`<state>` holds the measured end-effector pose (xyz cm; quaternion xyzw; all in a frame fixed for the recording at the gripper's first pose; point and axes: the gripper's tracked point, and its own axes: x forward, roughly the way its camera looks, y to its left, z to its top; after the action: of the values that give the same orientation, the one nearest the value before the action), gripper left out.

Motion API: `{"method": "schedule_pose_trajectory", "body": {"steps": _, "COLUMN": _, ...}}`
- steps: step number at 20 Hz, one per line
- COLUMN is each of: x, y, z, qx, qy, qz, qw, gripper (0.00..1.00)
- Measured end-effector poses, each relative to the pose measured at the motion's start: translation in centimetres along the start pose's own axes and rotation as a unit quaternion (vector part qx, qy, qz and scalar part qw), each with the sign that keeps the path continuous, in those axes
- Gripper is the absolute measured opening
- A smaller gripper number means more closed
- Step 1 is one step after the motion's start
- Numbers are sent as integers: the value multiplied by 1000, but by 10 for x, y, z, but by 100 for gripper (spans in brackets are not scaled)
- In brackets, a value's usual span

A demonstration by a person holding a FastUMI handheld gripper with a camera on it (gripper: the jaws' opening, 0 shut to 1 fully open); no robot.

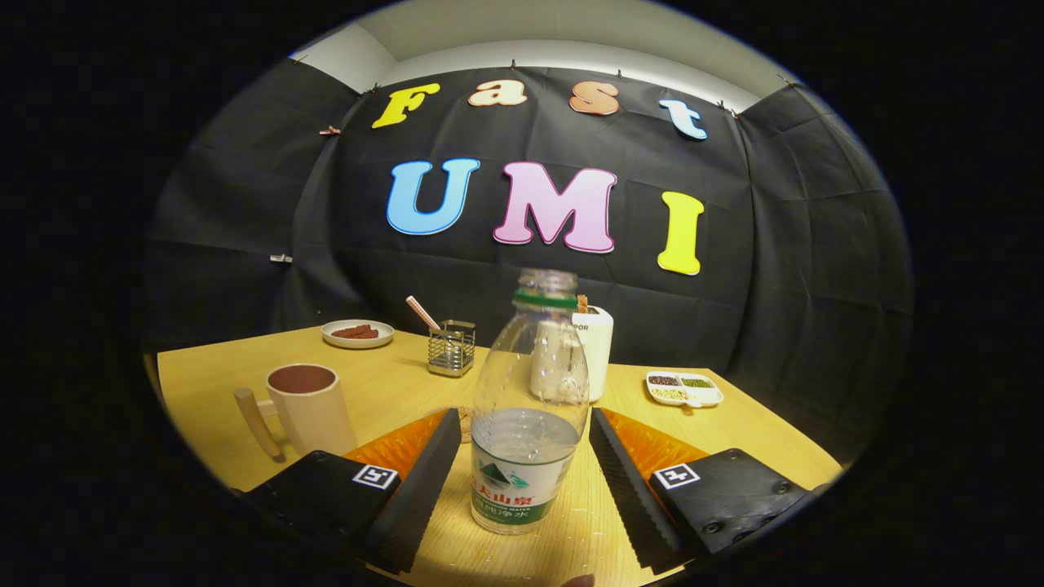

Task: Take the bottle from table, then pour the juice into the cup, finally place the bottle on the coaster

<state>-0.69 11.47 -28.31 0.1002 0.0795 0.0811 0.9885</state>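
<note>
Gripper (526, 481): standing open, its fingers flanking the bottle (526, 408) with a gap showing on each side. Bottle: standing upright on the table (734, 432) between the fingers, uncapped, clear, holding liquid in its lower part. Cup (310, 408): sitting left of the bottle, just beyond the left finger, handle pointing left. Wire holder (453, 348), plate (357, 333), white container (595, 342) and divided dish (683, 389): sitting farther back.

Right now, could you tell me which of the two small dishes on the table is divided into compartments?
The white dish beyond the right finger, holding three separate fillings. The round plate past the cup is undivided. The gripper is open around the bottle.
</note>
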Motion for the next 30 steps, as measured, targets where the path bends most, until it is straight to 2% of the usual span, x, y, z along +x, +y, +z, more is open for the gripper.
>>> {"method": "schedule_pose_trajectory", "body": {"steps": 5, "x": 13, "y": 5, "z": -8, "qx": 11, "qy": 3, "qz": 5, "qw": 1000, "gripper": 96}}
{"method": "schedule_pose_trajectory", "body": {"steps": 7, "x": 20, "y": 2, "z": -8, "qx": 19, "qy": 7, "qz": 1, "qw": 1000, "gripper": 80}}
{"method": "schedule_pose_trajectory", "body": {"steps": 11, "x": 26, "y": 2, "z": -2, "qx": 8, "qy": 39, "qz": -9, "qw": 999, "gripper": 74}}
{"method": "schedule_pose_trajectory", "body": {"steps": 14, "x": 25, "y": -10, "z": 19, "qx": -48, "qy": 30, "qz": -37, "qw": 998, "gripper": 73}}
{"method": "schedule_pose_trajectory", "body": {"steps": 19, "x": 28, "y": 2, "z": 41, "qx": -162, "qy": 24, "qz": -17, "qw": 986, "gripper": 71}}
{"method": "schedule_pose_trajectory", "body": {"steps": 26, "x": 27, "y": 14, "z": 64, "qx": -283, "qy": 22, "qz": 2, "qw": 959, "gripper": 71}}
{"method": "schedule_pose_trajectory", "body": {"steps": 30, "x": 25, "y": 31, "z": 57, "qx": -349, "qy": 33, "qz": 22, "qw": 936, "gripper": 71}}
